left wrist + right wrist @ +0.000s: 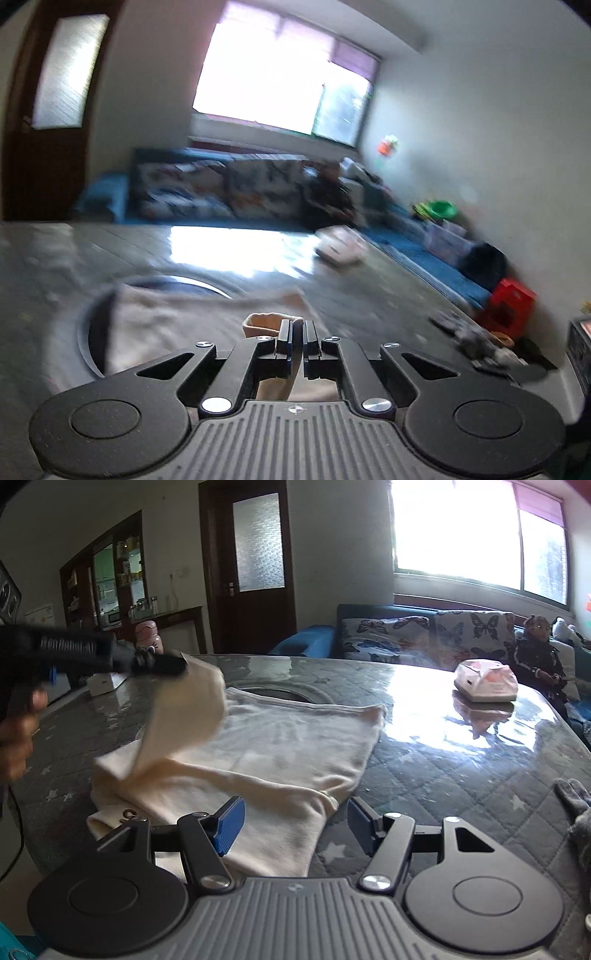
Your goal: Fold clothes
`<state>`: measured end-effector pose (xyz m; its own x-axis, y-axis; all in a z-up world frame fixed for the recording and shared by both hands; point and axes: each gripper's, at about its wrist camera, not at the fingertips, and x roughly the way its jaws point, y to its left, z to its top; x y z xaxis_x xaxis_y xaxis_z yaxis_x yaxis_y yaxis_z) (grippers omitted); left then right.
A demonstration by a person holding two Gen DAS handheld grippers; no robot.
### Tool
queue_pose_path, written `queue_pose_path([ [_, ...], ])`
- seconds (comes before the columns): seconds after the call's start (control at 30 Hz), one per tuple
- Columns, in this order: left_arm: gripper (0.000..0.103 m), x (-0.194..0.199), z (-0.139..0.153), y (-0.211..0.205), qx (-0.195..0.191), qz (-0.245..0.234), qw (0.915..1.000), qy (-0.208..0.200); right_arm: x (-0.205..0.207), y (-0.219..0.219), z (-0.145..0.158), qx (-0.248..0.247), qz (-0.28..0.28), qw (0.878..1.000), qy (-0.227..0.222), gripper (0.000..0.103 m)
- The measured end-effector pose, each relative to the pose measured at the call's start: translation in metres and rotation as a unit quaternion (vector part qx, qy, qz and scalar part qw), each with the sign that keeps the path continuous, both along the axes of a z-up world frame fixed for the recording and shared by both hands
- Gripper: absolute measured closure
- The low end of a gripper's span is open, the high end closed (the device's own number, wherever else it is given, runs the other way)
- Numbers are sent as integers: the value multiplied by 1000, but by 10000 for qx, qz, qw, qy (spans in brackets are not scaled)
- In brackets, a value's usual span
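The left claw (173, 663) is pinching a sleeve (184, 716) of the cream top (280, 746), its jaws closed tight on the cloth, and is holding that sleeve up over the body of the garment. The right claw (295, 825) is hovering with its jaws standing wide and nothing between them, just above the near hem. The top itself is lying flat on the grey star-patterned worktop (461, 775), partly covering a round inset (280, 694) in the surface.

The pinch is sitting on only a small bit of cuff (267, 323), so the cloth is probably at risk of slipping out if the sleeve drags. With the right claw holding nothing down, the whole top may also be pulled along and bunch up, spoiling the fold line.

The left wrist view is showing the closed jaws with the cuff folded between them, but it is badly smeared and the rest of the garment is only a pale blur. The right wrist view is giving what that one lacks: the lifted sleeve arching over the top, the person's hand (16, 731) on the left claw's handle, a pink-and-white box (484, 683) farther back on the worktop, and something grey (576, 812) at the right edge.
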<state>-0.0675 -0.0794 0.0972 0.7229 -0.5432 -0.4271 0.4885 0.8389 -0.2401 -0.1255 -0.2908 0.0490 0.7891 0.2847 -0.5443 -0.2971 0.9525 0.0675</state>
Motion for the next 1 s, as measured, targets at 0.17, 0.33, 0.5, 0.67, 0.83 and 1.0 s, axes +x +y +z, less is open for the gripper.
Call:
queue_pose_path([
  [0.17,92,-4,-26,-15,66,-357,9986,392,0,-4,-3,-34,-107,9999,55,40],
  [0.33,72,-18,-31,-8,222,-665,9968,372,3,-2,-1,-59,-95,9999,67,42],
  [0.5,71,-24,-34,26,481,-478,9974,256,10,8,2,-47,67,9999,87,48],
  [0.67,71,-24,-46,69,866,47,9958,278,23,23,-7,46,387,9984,406,63],
  [0.83,71,-29,-59,104,1235,395,9909,368,37,32,-21,14,450,9961,760,76],
  [1.0,66,-36,-69,115,1487,388,9874,376,42,34,-26,33,436,9943,975,92],
])
